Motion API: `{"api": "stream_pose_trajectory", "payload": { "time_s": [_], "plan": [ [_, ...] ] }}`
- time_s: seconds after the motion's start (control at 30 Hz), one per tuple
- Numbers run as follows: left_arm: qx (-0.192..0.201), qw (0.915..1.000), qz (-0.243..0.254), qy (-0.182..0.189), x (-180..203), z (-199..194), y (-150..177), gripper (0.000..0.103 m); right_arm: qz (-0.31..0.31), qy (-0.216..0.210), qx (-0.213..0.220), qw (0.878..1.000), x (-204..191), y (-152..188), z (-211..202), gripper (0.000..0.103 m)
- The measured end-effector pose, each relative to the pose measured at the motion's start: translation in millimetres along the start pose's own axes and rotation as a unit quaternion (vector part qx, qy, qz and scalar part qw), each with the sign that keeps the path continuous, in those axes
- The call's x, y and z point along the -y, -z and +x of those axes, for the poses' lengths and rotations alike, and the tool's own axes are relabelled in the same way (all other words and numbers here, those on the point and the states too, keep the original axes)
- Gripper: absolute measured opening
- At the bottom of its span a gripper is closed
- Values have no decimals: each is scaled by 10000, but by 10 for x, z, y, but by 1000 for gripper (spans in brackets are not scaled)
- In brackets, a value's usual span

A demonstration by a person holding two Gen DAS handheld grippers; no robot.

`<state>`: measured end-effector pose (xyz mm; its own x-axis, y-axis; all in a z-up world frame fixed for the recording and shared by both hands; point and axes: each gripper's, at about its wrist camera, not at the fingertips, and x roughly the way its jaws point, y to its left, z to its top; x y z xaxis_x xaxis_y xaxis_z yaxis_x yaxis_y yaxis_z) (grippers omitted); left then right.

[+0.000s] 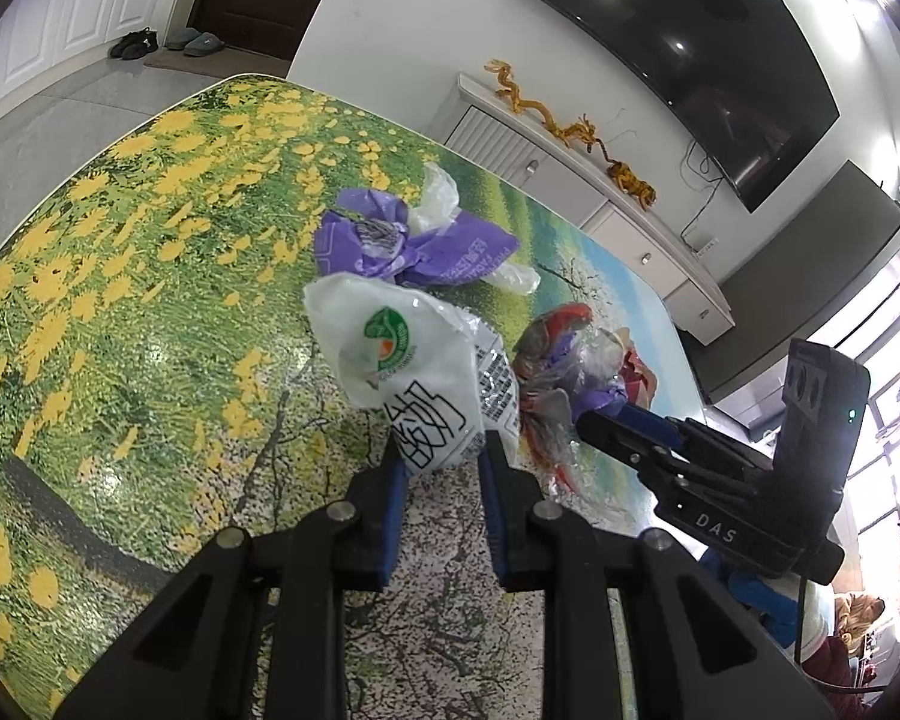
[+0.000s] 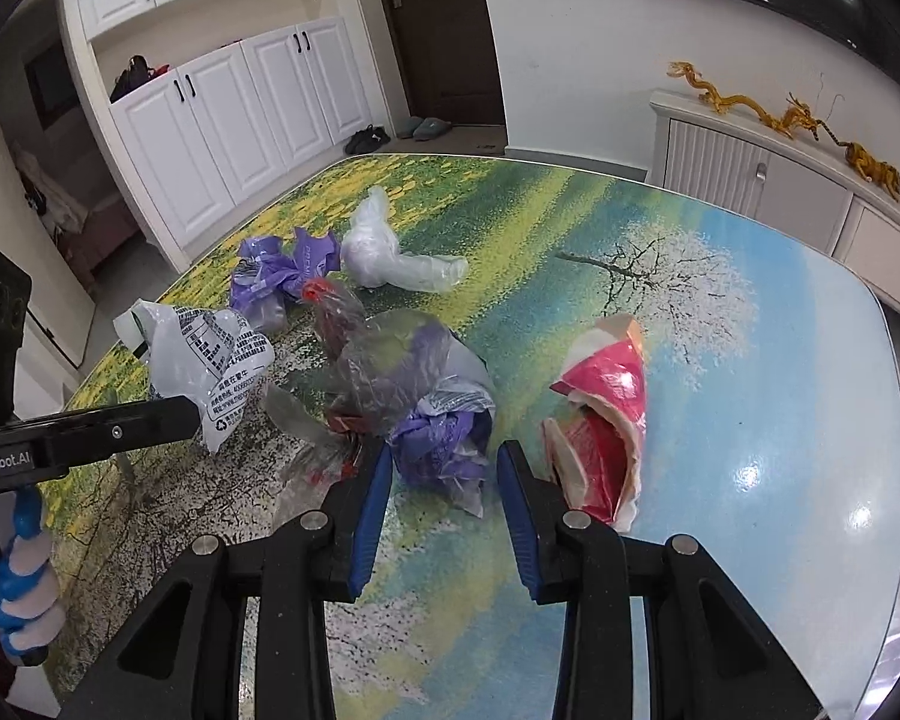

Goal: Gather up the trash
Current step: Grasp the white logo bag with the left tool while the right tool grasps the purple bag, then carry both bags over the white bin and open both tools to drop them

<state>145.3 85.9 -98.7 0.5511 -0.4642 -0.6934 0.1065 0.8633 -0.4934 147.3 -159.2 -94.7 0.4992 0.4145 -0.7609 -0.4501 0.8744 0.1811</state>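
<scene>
My left gripper (image 1: 441, 447) is shut on a white plastic bag with black print (image 1: 408, 360), held above the table; the bag also shows in the right wrist view (image 2: 204, 354). My right gripper (image 2: 444, 459) is shut on a crumpled purple and clear plastic bundle (image 2: 432, 414), seen from the left wrist too (image 1: 570, 372). A crumpled purple bag (image 1: 408, 246) and a clear white bag (image 2: 390, 258) lie farther back. A red and white torn wrapper (image 2: 606, 420) lies right of my right gripper.
The table (image 1: 120, 252) has a glossy flower-field print and a rounded far edge. A white sideboard (image 2: 780, 180) with golden dragon figures stands beyond it, under a dark television (image 1: 690, 42). White cupboards (image 2: 240, 102) and shoes stand by the door.
</scene>
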Motion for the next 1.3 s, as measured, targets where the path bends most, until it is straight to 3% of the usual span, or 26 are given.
{"api": "stream_pose_trajectory", "payload": {
  "time_s": [0.1, 0.2, 0.3, 0.53, 0.73, 1.03, 1.3],
  "plan": [
    [7, 10000, 2, -7, 11, -11, 4, 22, -60, 37, -35, 10000, -22, -18, 41, 34],
    [48, 10000, 4, -9, 15, -57, 12, 22, -158, 155, -58, 9997, -47, -12, 51, 24],
    [90, 10000, 23, -19, 31, -118, 24, 22, -144, 222, -68, 9996, -28, 11, 25, 20],
    [169, 9998, 99, 17, 119, -272, 81, 22, -55, 300, -91, 9995, -23, 260, -236, 20],
    [253, 9993, 266, 94, 297, -438, 172, 22, 209, 293, 166, 9992, -9, 543, -691, 20],
    [274, 9959, 814, 284, 850, -629, 380, 22, 706, 588, 824, 9924, 135, 913, -1515, 20],
    [-30, 9843, 1672, 568, 1660, -472, 598, 22, 1426, 1135, 1155, 9765, 622, 1441, -2115, 20]
  ]
}}
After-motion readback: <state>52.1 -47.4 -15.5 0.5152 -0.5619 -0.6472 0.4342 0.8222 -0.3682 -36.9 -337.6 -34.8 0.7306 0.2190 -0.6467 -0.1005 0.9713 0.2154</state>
